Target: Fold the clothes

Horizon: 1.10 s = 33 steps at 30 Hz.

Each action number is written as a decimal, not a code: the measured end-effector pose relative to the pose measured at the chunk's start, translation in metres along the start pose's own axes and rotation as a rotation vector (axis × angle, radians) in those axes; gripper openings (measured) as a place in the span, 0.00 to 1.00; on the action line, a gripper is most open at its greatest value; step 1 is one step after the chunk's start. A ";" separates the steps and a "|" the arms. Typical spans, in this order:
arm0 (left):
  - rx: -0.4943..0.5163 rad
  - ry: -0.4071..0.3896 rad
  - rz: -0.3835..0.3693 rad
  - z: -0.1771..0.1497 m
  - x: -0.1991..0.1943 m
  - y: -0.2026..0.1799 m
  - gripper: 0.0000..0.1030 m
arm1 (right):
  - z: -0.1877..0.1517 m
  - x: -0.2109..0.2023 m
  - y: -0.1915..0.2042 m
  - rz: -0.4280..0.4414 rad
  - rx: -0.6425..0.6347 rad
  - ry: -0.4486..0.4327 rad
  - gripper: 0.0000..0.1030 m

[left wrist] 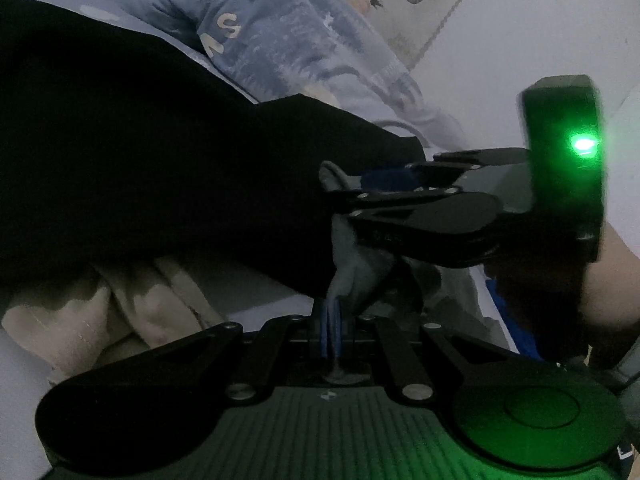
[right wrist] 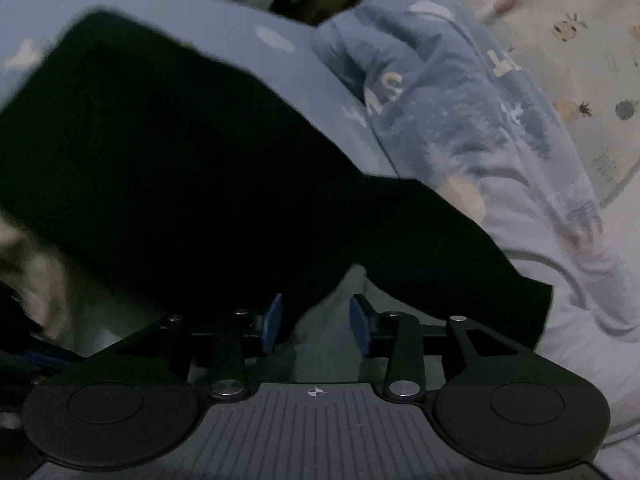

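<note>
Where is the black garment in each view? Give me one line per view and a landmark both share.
Left wrist view: the black garment fills the left and centre, its corner reaching the left tool, which is shut on grey fabric there.
Right wrist view: it spans the left and centre, its edge lying between the open fingers of the right tool.
Shared landmark: the blue lettered garment, beyond the black one.

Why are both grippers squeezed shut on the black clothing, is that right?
Not quite. Only the left gripper is shut on the black clothing. The right wrist view shows the right gripper with its blue pads apart, open, and the cloth lying loose between them.
</note>
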State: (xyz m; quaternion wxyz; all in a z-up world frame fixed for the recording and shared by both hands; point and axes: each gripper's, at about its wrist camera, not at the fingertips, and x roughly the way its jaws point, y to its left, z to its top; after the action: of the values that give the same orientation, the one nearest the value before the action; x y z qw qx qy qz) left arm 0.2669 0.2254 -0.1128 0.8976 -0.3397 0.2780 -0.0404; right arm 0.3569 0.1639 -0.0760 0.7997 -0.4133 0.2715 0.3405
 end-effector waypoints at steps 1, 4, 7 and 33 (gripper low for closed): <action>-0.002 0.000 0.001 0.000 0.000 0.001 0.07 | -0.001 0.004 -0.001 -0.020 0.002 0.012 0.12; -0.011 -0.001 0.008 0.000 -0.001 0.002 0.07 | -0.009 0.006 -0.021 -0.027 0.110 -0.011 0.01; -0.032 -0.012 0.018 0.001 -0.004 0.005 0.07 | -0.013 -0.005 -0.047 0.037 0.268 -0.062 0.01; -0.138 -0.017 0.116 -0.006 -0.005 0.025 0.07 | -0.069 -0.064 0.006 0.048 0.143 -0.185 0.52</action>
State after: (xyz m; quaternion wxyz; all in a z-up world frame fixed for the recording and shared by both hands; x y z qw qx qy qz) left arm 0.2565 0.2425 -0.1297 0.8751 -0.3845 0.2918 0.0339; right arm 0.3016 0.0879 -0.0682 0.8405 -0.3155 0.2298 0.3759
